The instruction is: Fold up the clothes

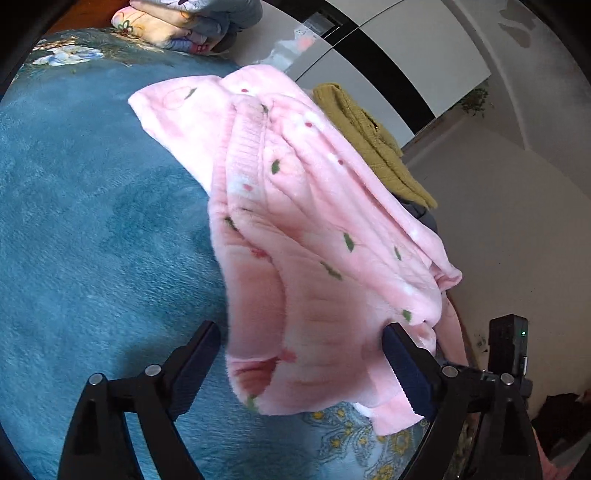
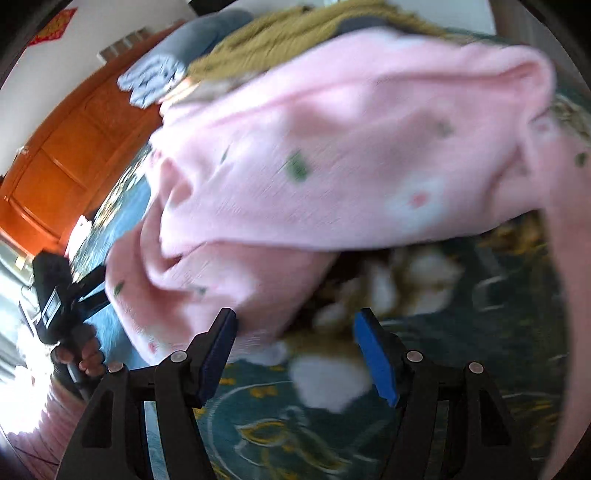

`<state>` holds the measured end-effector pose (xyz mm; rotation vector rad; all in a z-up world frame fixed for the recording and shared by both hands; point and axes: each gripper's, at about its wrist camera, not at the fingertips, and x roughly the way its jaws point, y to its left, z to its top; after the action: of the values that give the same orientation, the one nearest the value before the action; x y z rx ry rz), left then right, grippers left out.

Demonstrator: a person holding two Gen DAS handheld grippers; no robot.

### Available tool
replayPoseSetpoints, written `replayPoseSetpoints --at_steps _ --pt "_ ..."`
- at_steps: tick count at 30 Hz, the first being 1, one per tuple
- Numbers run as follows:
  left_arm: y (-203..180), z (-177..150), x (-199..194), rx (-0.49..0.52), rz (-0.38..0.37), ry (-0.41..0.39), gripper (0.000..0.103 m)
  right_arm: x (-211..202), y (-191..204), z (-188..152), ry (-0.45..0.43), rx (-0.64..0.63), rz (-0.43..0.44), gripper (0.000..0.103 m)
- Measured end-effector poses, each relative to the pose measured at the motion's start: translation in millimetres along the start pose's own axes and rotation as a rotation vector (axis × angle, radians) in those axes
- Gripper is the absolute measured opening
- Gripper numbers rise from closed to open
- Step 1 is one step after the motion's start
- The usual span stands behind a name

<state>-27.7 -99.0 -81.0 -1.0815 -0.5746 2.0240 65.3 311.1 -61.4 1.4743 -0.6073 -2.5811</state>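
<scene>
A pink fleece garment (image 1: pixel 295 221) with green and red specks lies bunched on a blue-green bedspread (image 1: pixel 92 221). My left gripper (image 1: pixel 299 339) is open, its jaws wide on either side of the garment's near edge. In the right wrist view the same pink garment (image 2: pixel 332 166) looks blurred and hangs just beyond my right gripper (image 2: pixel 295 328), which is open with its left finger (image 2: pixel 218 350) against the cloth. The other gripper, held in a hand (image 2: pixel 62 306), shows at the left of that view.
An olive knitted garment (image 1: pixel 373 144) lies behind the pink one, near the bed's edge. Folded floral bedding (image 1: pixel 177 26) is stacked at the far end. An orange wooden door (image 2: pixel 70 155) and white wardrobe panels (image 1: pixel 406 48) stand beyond the bed.
</scene>
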Motion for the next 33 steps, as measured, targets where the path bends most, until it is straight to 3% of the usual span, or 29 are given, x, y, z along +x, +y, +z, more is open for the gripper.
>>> replayPoseSetpoints --at_steps 2,4,5,6,8,12,18,19,20,22,29,33 --pt "-5.3 -1.1 0.9 0.007 0.012 -0.007 0.086 8.3 4.9 -0.8 0.006 0.006 0.007 0.068" --pt "-5.6 -2.7 4.0 -0.010 0.037 0.023 0.051 10.1 6.5 -0.8 -0.004 0.016 0.004 0.068" --pt "-5.0 -3.5 5.1 -0.026 0.049 0.035 0.039 10.1 6.3 -1.6 -0.009 0.027 0.007 0.068" --pt "-4.3 -4.4 6.2 -0.043 0.061 0.046 0.037 10.0 6.1 -2.7 -0.015 0.040 0.011 0.068" --pt "-9.8 -3.8 -2.6 -0.050 0.042 0.020 0.035 9.7 4.4 -3.1 -0.018 0.069 0.031 0.068" --pt "-40.7 23.8 -54.6 -0.007 -0.059 -0.123 0.034 13.8 6.7 -2.7 -0.024 0.095 0.062 0.068" --pt "-91.8 82.1 -123.6 0.137 -0.081 -0.294 0.034 35.5 10.5 8.9 -0.053 0.235 0.205 0.072" --pt "-97.7 88.7 -130.7 0.156 -0.072 -0.311 0.034 41.7 11.3 11.5 -0.052 0.282 0.231 0.069" --pt "-102.5 94.3 -134.6 0.171 -0.056 -0.322 0.034 44.0 12.3 13.1 -0.056 0.311 0.258 0.043" --pt "-109.1 103.4 -136.9 0.188 -0.041 -0.333 0.034 44.0 15.8 16.2 -0.069 0.342 0.290 0.005" --pt "-106.5 116.5 -142.7 0.157 -0.088 -0.346 0.034 -49.3 42.1 28.1 -0.271 0.105 0.235 0.000" --pt "-118.9 129.1 -135.5 0.159 -0.073 -0.340 0.034 -91.1 53.1 32.2 -0.345 0.013 0.131 0.000"
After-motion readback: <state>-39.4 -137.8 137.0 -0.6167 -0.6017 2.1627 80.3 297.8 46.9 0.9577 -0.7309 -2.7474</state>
